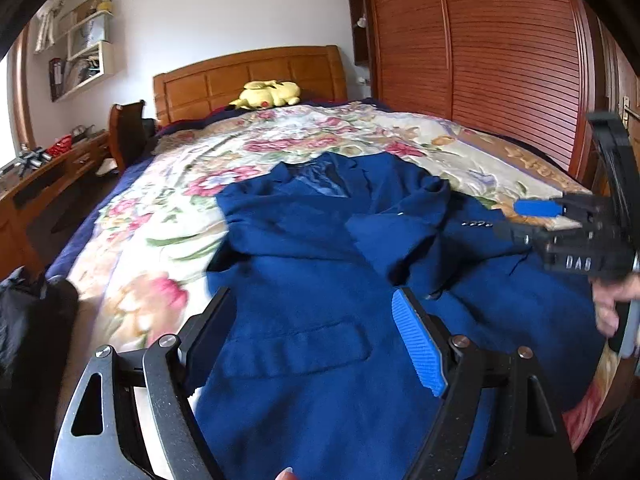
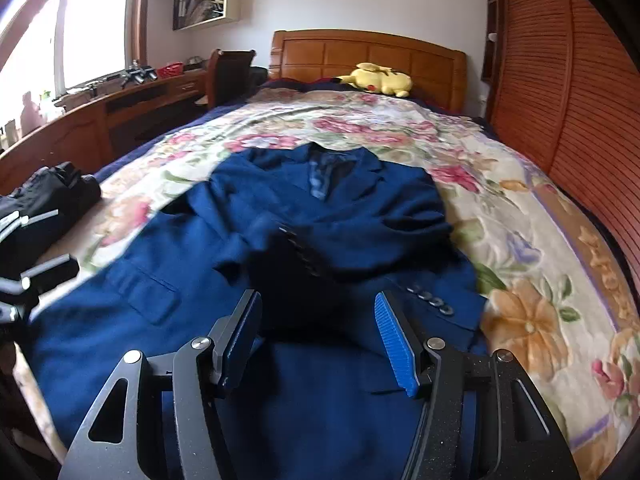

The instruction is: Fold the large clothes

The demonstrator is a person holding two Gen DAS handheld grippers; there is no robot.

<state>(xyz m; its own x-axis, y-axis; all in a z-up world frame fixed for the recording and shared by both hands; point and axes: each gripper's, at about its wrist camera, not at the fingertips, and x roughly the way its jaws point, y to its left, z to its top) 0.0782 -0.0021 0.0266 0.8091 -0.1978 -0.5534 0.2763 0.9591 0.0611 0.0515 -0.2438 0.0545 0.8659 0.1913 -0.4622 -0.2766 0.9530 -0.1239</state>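
Across the bed [image 2: 532, 216], the blue jacket [image 2: 304, 216] lies flat for folding; both grippers' fingers [image 1: 420, 344] gape empty above it.

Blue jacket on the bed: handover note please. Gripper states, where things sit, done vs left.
Left gripper: open, nothing between the jaws, over the jacket's lower front by the pocket flap.
Right gripper: open, empty, above the jacket's middle.
Blue jacket: lies face up on the floral blanket, collar toward the headboard. Both sleeves are already folded in across the chest; the cuff buttons show on top.
Left to do: fold the body, probably hem up toward the collar, then flatten it.
Dark clothes sit at the bed's edge; I can't tell whether they are folded.
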